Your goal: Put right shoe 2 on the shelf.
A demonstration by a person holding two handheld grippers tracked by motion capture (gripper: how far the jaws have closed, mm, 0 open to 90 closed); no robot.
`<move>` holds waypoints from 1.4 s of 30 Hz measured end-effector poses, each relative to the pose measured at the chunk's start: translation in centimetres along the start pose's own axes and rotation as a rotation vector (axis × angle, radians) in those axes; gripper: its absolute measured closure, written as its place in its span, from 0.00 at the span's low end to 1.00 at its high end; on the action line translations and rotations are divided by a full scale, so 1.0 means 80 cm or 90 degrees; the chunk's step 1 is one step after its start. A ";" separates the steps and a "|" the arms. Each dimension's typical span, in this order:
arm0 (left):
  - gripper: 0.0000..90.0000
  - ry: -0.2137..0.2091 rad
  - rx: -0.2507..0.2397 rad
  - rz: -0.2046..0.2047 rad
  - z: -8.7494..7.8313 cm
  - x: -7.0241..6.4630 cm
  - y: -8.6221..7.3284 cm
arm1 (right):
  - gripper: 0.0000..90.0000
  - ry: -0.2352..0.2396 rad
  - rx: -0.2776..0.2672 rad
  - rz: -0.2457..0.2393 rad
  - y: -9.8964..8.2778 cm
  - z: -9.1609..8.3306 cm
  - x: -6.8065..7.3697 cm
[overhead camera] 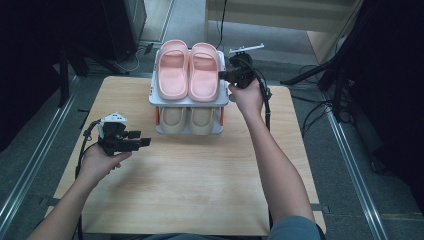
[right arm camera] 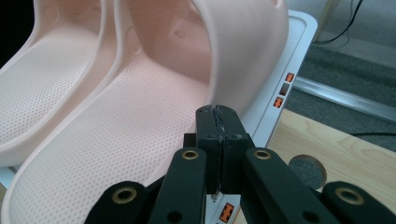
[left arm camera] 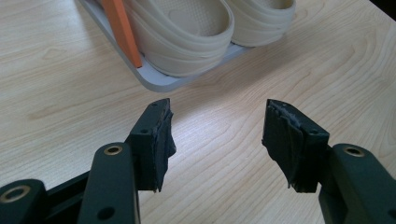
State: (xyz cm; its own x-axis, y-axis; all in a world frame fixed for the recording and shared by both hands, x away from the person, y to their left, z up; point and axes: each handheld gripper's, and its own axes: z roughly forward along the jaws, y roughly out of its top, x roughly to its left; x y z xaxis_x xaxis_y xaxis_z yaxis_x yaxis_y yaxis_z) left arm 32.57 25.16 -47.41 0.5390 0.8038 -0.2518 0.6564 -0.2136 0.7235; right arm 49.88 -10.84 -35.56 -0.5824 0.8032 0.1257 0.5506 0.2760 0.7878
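Pink slippers beside the closed right gripper

High view: pink slippers [overhead camera: 189, 70] are lying lengthwise on the rack's top shelf [overhead camera: 226, 100], the right gripper [overhead camera: 226, 75] reaching their right edge.

Left gripper view: left gripper [left arm camera: 217, 130] is hovering open, empty.

Right gripper view: jaws are pressing together, holding nothing, beside the slipper's sole.

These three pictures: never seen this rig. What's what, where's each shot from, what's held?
No robot here: a person holds a hand-held two-jaw tool in each hand at a wooden table. The wide picture comes from a fixed camera above, looking down. The other two come from cameras riding on each tool, looking along its black jaws.

On the table stands a small two-level shoe rack: pink slippers on top, beige slippers below.

The left tool has its jaws open over bare table near the rack's lower level, holding nothing. The right tool has its jaws shut together beside the right pink slipper, at the top shelf's edge; nothing is between them.
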 end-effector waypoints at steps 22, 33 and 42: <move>0.47 -0.008 0.013 0.011 0.010 -0.006 0.006 | 0.99 0.039 -0.031 -0.013 -0.048 -0.060 0.006; 0.47 -0.012 0.009 0.017 0.016 -0.006 0.011 | 0.93 0.067 -0.040 -0.027 -0.095 -0.084 0.014; 0.46 -0.012 0.016 0.021 0.022 -0.006 0.015 | 0.79 0.081 -0.028 -0.034 -0.134 -0.093 0.016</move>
State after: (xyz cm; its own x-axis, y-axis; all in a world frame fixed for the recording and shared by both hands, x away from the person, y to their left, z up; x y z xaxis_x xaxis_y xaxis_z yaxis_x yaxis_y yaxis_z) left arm 34.02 23.53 -47.56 0.5707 0.7854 -0.2398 0.6503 -0.2539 0.7160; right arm 38.78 -16.69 -39.35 -0.6829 0.7137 0.1559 0.4912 0.2906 0.8211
